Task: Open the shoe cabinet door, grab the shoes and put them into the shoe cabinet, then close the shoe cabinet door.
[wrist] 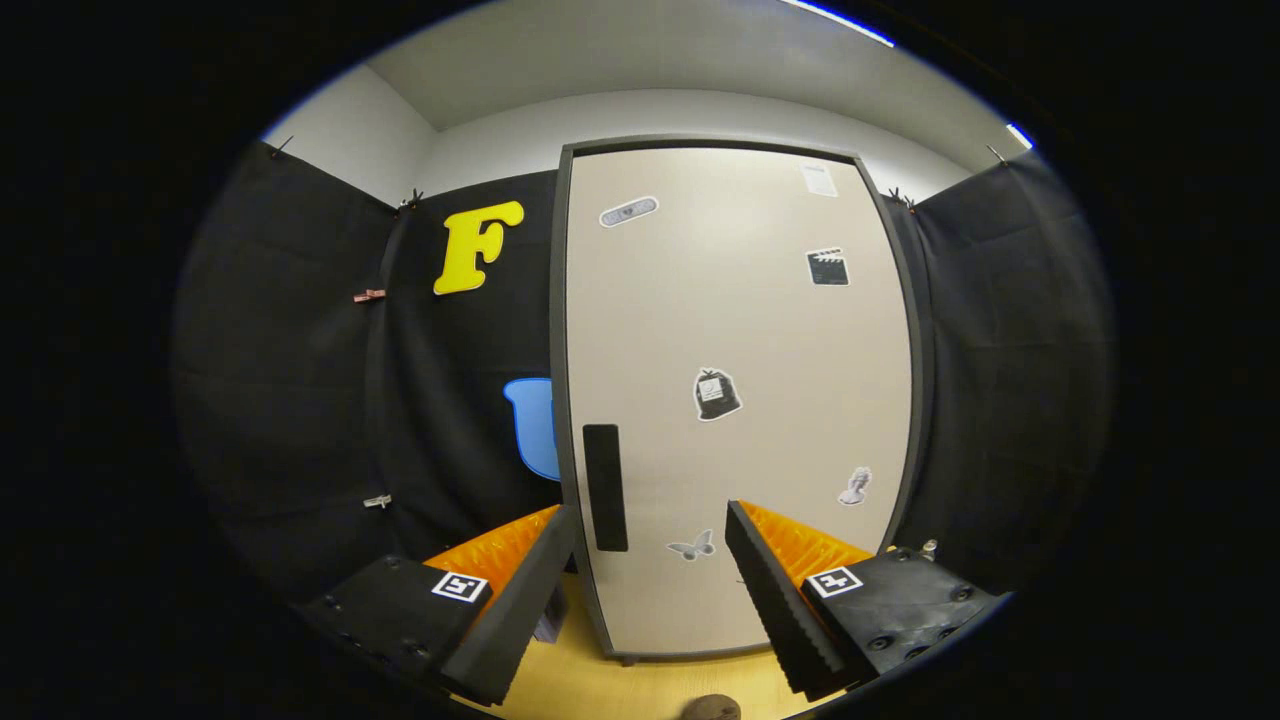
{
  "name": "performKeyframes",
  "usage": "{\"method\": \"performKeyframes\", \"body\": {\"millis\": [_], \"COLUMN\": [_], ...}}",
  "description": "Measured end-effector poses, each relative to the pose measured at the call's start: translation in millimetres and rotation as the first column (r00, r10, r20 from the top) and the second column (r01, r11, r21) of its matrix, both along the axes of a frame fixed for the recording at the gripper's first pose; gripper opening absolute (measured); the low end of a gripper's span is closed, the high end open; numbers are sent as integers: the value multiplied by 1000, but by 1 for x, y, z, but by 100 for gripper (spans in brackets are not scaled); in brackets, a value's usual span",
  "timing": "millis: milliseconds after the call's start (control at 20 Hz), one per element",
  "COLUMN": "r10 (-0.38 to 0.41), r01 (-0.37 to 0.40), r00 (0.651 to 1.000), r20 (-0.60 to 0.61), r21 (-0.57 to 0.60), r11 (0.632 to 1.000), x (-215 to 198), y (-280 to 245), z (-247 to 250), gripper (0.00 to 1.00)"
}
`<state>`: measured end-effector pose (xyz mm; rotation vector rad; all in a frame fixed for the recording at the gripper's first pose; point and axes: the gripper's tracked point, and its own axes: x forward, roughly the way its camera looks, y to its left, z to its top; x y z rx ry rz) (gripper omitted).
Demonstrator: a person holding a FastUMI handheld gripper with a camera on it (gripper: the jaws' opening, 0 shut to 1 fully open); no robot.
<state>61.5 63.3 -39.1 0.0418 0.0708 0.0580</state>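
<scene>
The black-and-orange claw [650, 560] hangs spread apart, holding nothing, before the tall beige shoe cabinet door [740, 400] standing shut on the pale wooden floor [620, 690]. Its black vertical handle strip [605, 487], near the left edge just beyond the left finger, looks the place to hook; the rigid panel should swing lightly.

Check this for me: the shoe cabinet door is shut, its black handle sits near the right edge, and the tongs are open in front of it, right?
Nearly: in the gripper view the black handle sits near the door's left edge. The rest stands: the door is shut, the tongs open.
</scene>
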Motion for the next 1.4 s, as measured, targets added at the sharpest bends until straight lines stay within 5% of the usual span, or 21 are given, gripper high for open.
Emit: {"method": "performKeyframes", "body": {"millis": [200, 850, 1050, 1150, 1400], "r10": [28, -46, -83, -73, -73], "r01": [-28, 46, 82, 71, 72], "r00": [1000, 997, 994, 996, 995], "r20": [-4, -69, -64, -55, -65], "r21": [10, 3, -21, -22, -27], "r11": [1000, 999, 996, 997, 997], "x": [31, 115, 121, 117, 119], "y": [23, 35, 31, 35, 35], "z": [-10, -56, -58, -54, -57], "gripper": [99, 99, 77, 46, 20]}}
